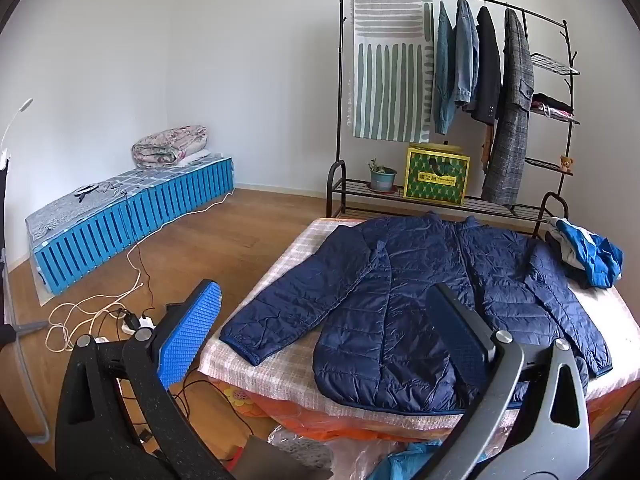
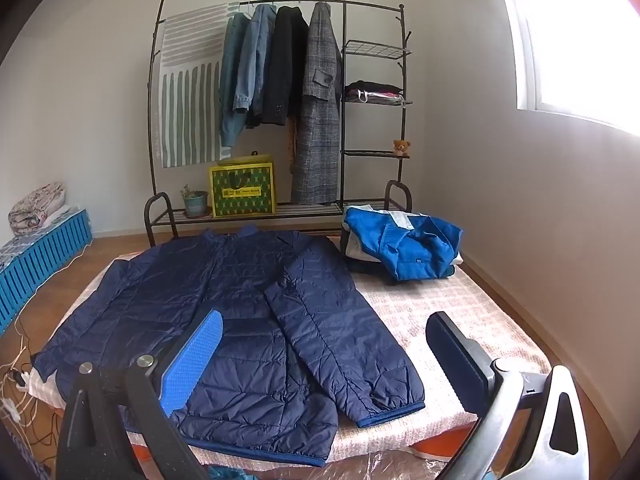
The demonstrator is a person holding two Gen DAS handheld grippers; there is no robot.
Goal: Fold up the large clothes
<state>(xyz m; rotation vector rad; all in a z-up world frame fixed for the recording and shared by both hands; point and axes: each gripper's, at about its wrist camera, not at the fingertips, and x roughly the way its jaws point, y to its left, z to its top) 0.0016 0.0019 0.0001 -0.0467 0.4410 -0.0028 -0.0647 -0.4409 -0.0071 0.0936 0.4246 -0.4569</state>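
Observation:
A navy quilted jacket (image 1: pixel 420 300) (image 2: pixel 224 304) lies spread flat on a low bed with a checked cover (image 1: pixel 288 364) (image 2: pixel 452 308), sleeves out to both sides. My left gripper (image 1: pixel 324 312) hovers open above the jacket's near hem and left sleeve, holding nothing. My right gripper (image 2: pixel 324 340) is open too, above the jacket's right sleeve and near hem, nothing between its fingers. Neither gripper touches the fabric.
A heap of blue and white clothes (image 1: pixel 584 256) (image 2: pixel 404 244) sits at the bed's far right corner. Behind the bed stands a clothes rack (image 1: pixel 452 92) (image 2: pixel 280 100) with hanging coats. Cables and a power strip (image 1: pixel 132 320) lie on the wooden floor at left, near blue crates (image 1: pixel 132 216).

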